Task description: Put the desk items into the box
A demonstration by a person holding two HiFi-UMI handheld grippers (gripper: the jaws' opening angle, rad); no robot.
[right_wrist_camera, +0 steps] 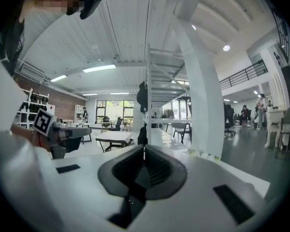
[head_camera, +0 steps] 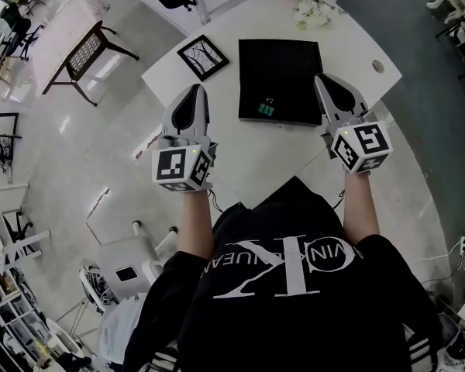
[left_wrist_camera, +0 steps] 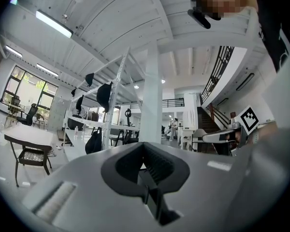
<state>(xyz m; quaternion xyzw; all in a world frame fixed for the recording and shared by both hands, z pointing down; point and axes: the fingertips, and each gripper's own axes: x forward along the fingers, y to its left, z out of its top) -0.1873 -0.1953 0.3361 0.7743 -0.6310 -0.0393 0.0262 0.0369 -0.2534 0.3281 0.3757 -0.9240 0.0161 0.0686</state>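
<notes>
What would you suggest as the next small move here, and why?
Probably open the left claw and lower it towards the framed picture, the item nearest it. Both it and the right claw are shut, empty and held above the table, and the picture lies outside the black box.

The left gripper [head_camera: 194, 91] and the right gripper [head_camera: 324, 81] are held out ahead, side by side and well apart, on bare forearms [head_camera: 192, 225] reaching from black sleeves [head_camera: 164, 285]. Each gripper's jaws are pressed together with nothing between them
</notes>
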